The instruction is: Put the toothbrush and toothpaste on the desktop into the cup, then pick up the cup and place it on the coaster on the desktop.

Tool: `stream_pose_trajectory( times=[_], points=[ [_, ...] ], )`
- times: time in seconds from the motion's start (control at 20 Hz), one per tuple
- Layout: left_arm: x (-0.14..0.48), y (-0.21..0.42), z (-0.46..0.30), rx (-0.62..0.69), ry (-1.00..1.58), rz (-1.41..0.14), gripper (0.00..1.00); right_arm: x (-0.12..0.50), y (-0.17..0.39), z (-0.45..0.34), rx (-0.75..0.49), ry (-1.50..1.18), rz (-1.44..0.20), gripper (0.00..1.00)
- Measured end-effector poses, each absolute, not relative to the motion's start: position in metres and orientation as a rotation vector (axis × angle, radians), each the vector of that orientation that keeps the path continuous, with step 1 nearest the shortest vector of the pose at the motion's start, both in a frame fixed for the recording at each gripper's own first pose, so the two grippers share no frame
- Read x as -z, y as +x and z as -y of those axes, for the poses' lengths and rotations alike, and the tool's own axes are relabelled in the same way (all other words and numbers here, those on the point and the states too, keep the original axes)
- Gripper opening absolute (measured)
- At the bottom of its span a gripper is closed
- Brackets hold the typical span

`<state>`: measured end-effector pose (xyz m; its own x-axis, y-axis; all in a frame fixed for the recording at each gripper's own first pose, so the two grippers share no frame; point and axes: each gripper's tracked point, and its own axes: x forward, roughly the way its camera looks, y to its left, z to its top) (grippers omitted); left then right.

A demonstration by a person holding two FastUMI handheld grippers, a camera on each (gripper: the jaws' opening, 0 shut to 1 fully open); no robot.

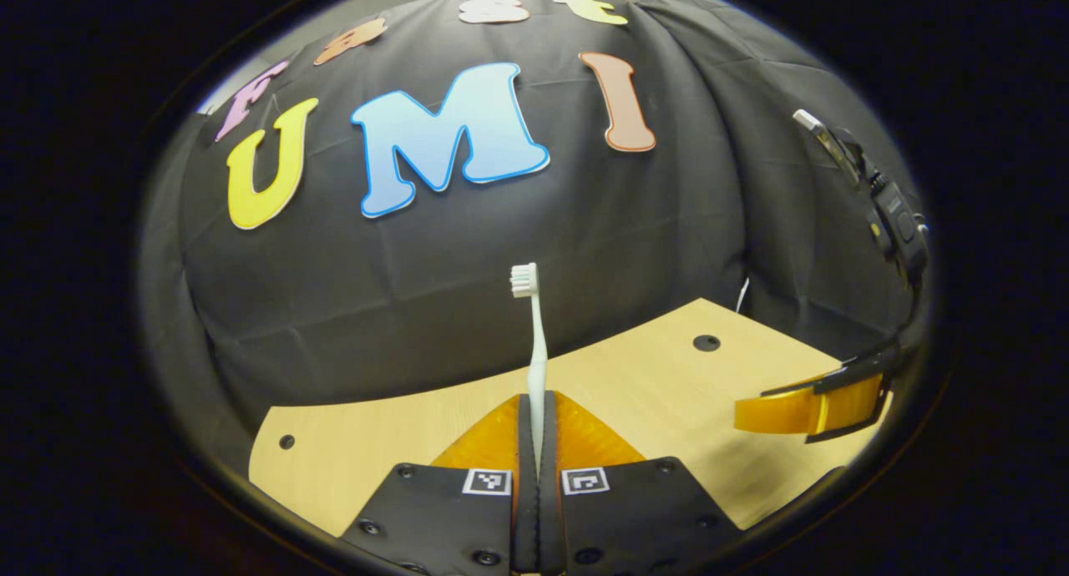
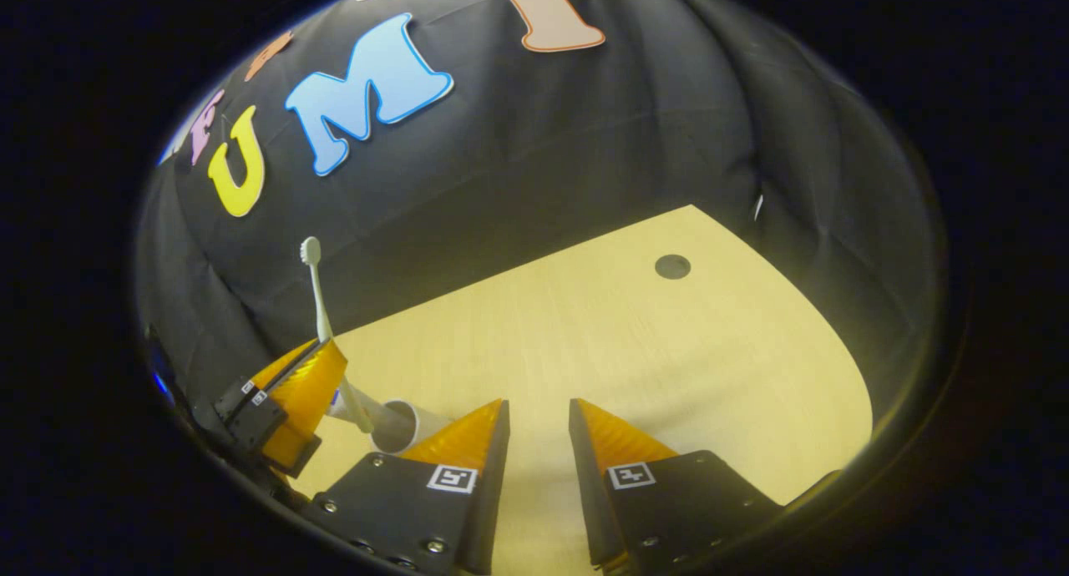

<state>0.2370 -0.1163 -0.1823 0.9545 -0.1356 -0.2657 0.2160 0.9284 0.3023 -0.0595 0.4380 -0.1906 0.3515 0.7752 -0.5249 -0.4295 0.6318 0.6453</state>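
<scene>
A white toothbrush (image 1: pixel 538 342) stands upright, bristles on top, with my left gripper (image 1: pixel 537 409) shut on its handle above the light wooden desktop (image 1: pixel 635 384). In the right gripper view the same toothbrush (image 2: pixel 318 296) rises from the left gripper (image 2: pixel 292 388), and its lower end hangs at the mouth of a white cup (image 2: pixel 396 426) at the lower left. The cup is partly hidden behind my right gripper's finger. My right gripper (image 2: pixel 539 413) is open over bare desktop (image 2: pixel 635 351), just right of the cup. The right gripper (image 1: pixel 806 409) also shows at the right of the left gripper view.
Dark round holes mark the desktop (image 1: pixel 706 342) (image 1: pixel 286 442) (image 2: pixel 672 266). Black cloth walls off the back and sides. A black device (image 1: pixel 894 213) hangs at the far right. Open wood lies to the right of the cup.
</scene>
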Motion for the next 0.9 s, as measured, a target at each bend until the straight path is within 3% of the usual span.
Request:
stream_pose_trajectory(
  times=[0.9],
  points=[
    [0.227, 0.242, 0.096, 0.089, 0.27, -0.308, 0.11, 0.209, -0.065, -0.437, -0.83, 0.392, -0.966, 0.42]
  ],
)
